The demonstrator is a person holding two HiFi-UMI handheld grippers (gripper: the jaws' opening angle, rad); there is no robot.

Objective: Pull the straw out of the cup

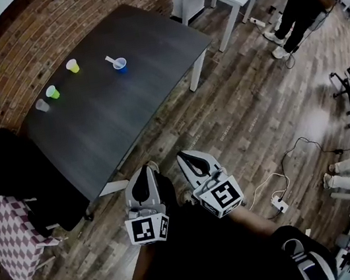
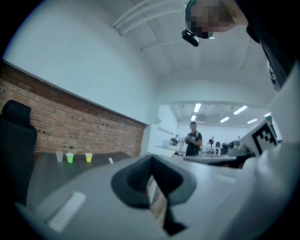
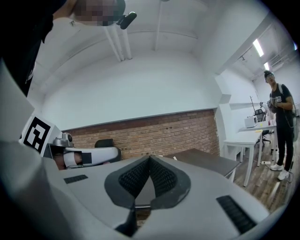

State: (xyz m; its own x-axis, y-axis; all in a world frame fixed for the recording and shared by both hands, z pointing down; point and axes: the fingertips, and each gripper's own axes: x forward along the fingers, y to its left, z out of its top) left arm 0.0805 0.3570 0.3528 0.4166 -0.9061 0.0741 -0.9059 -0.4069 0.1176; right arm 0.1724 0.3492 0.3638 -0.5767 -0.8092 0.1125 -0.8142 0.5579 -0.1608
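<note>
Head view: left gripper (image 1: 145,168), right gripper (image 1: 182,155) pinched empty, floor (image 1: 156,140) between them and table (image 1: 108,133) edge.

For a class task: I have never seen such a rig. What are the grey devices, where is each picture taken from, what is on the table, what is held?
A person holds two two-jaw tools, the left gripper and the right gripper. One picture comes from a head camera looking down; the other two from cameras riding on each gripper. On the dark table stand a blue cup with a straw, a yellow cup, a green cup and a clear cup. Both grippers are shut and hold nothing.
</note>
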